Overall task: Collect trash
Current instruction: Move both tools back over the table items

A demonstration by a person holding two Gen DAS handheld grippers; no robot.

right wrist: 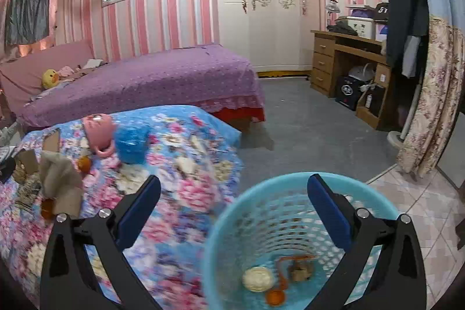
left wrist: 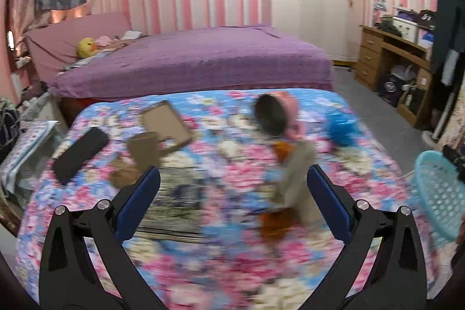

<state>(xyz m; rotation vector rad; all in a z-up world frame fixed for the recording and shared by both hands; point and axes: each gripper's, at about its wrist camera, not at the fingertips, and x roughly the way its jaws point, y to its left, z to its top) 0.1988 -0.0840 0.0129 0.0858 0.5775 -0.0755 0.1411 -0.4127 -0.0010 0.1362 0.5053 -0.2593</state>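
A light blue plastic basket [right wrist: 232,246] stands on the floor beside a table under a floral cloth [right wrist: 180,193]. Inside it lie a whitish crumpled ball [right wrist: 258,278], an orange cap [right wrist: 275,297] and a brown scrap [right wrist: 300,269]. My right gripper [right wrist: 234,188] hangs open above the basket's rim with nothing between its fingers. My left gripper [left wrist: 232,179] is open over the blurred tabletop, empty. On the cloth lie a beige rag [left wrist: 299,179] with orange pieces [left wrist: 283,148], torn cardboard pieces [left wrist: 165,121], a pink cup [left wrist: 279,115] on its side and a blue crumpled object [left wrist: 343,127].
A black flat object [left wrist: 80,154] lies at the table's left. A purple bed [right wrist: 145,80] stands behind the table. A wooden desk [right wrist: 345,60] and a white wardrobe [right wrist: 261,5] line the far wall. Grey floor [right wrist: 305,130] lies between them; the basket [left wrist: 438,193] shows at the left view's right edge.
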